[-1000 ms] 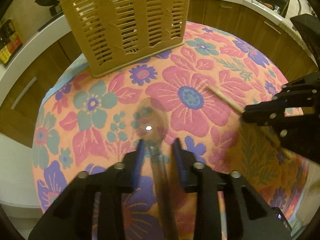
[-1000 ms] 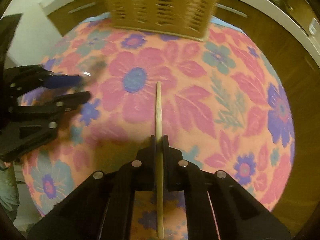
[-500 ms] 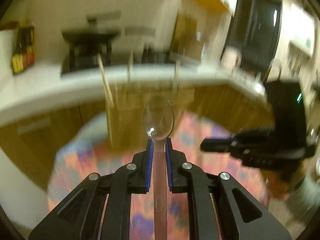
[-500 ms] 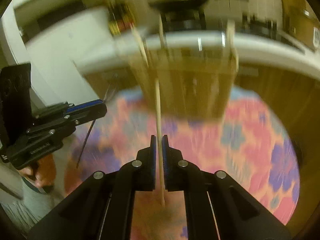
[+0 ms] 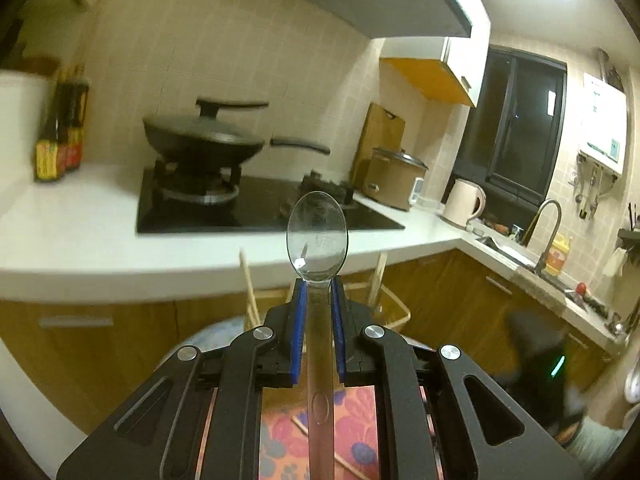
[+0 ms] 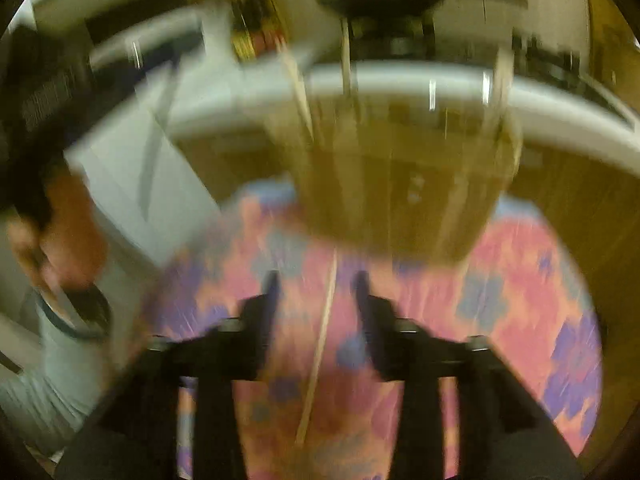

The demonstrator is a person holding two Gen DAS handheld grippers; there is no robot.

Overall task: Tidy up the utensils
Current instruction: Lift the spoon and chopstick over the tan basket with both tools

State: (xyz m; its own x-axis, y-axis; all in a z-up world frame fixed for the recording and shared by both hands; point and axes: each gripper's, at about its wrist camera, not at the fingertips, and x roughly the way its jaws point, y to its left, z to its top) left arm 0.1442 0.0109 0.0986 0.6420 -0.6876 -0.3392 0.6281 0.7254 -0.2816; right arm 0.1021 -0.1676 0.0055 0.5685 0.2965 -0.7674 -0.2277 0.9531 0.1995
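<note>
My left gripper point(image 5: 317, 284) is shut on a clear plastic spoon point(image 5: 317, 236), held up with its bowl forward, above the tan slotted utensil basket point(image 5: 394, 306). Wooden chopsticks point(image 5: 249, 280) stand in that basket. The right wrist view is heavily blurred. There my right gripper point(image 6: 316, 280) has its fingers wide apart, and a wooden chopstick point(image 6: 320, 344) lies between them over the flowered table cloth point(image 6: 520, 292); I cannot tell if it touches the cloth. The basket point(image 6: 400, 184) stands just beyond. A chopstick point(image 5: 344, 458) also shows on the cloth in the left wrist view.
A white kitchen counter point(image 5: 80, 248) runs behind the table, with a hob and a lidded wok point(image 5: 204, 140), sauce bottles point(image 5: 60, 136), a rice cooker point(image 5: 394, 180), a kettle point(image 5: 462, 202) and a sink point(image 5: 516, 248). The person's left hand point(image 6: 52, 240) shows in the right wrist view.
My left gripper shut on the spoon and lifted it off the cloth, tilting up toward the kitchen. My right gripper lifted the chopstick, then opened its fingers and let go of it.
</note>
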